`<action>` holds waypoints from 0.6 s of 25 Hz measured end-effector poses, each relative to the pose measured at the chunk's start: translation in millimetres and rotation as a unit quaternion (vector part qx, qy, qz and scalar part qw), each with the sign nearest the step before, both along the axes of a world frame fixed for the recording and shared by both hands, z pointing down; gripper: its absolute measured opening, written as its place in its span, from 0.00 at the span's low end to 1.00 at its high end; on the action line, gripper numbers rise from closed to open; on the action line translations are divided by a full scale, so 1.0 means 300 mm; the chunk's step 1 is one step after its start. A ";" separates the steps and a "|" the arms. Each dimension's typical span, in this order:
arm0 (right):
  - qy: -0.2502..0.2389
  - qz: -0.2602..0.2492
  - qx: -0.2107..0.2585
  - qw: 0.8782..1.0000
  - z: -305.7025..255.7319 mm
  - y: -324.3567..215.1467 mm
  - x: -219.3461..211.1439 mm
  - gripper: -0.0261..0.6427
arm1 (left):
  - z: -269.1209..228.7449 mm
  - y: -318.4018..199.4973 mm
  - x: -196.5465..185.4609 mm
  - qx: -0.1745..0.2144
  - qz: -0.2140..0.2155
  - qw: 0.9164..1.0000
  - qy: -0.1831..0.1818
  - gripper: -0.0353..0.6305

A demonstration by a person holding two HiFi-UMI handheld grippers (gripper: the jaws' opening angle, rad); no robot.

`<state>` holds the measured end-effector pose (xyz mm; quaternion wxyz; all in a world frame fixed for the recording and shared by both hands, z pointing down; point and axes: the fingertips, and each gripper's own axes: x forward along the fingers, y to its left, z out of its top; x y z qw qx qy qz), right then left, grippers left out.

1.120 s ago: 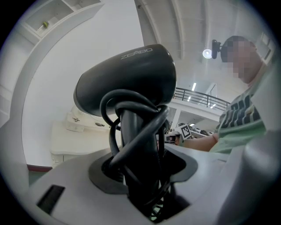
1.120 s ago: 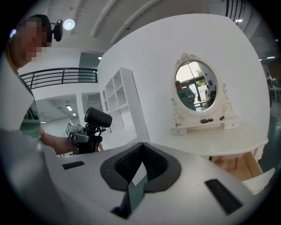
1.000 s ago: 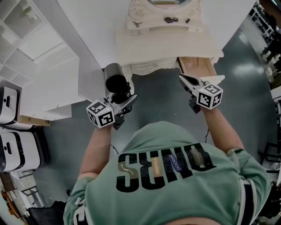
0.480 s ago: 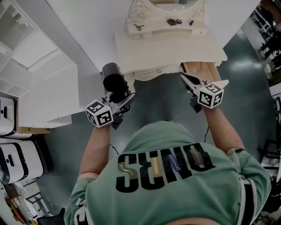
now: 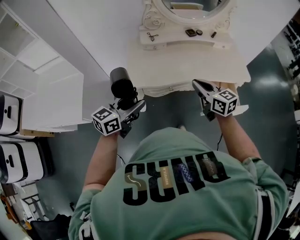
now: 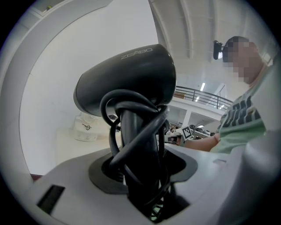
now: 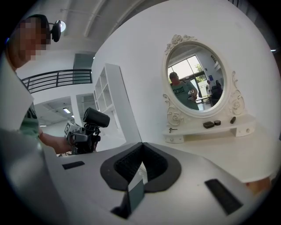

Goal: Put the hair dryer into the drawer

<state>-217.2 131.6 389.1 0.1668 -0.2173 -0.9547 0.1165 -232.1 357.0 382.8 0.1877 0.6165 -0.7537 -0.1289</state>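
Note:
A black hair dryer stands upright with its cord wrapped round the handle. My left gripper is shut on that handle, just left of the cream dressing table. In the left gripper view the hair dryer fills the middle, and the left gripper clamps handle and cord. My right gripper is shut with nothing in it, at the table's front edge. Beside it a strip of the tan wooden drawer shows. From the right gripper I see the hair dryer at the left.
An oval mirror stands at the table's back, with small items on its shelf. White shelving lines the left side and white cases stand on the grey floor. The person's body fills the lower half of the head view.
Both grippers have come closer to the dressing table. The open drawer, plainly seen before, is now mostly hidden under the tabletop's edge by the right gripper. The grip on the hair dryer is unchanged.

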 end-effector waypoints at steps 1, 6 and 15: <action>0.000 -0.008 0.000 1.000 -0.004 -0.031 -0.026 0.03 | -0.006 -0.034 -0.021 -0.001 -0.008 1.000 0.000 0.41; 0.001 -0.049 0.003 0.999 -0.030 -0.185 -0.141 0.03 | -0.041 -0.212 -0.109 0.003 -0.044 0.999 0.003 0.41; -0.005 -0.043 0.007 0.999 -0.026 -0.299 -0.296 0.03 | -0.036 -0.350 -0.227 0.005 -0.036 0.999 0.012 0.41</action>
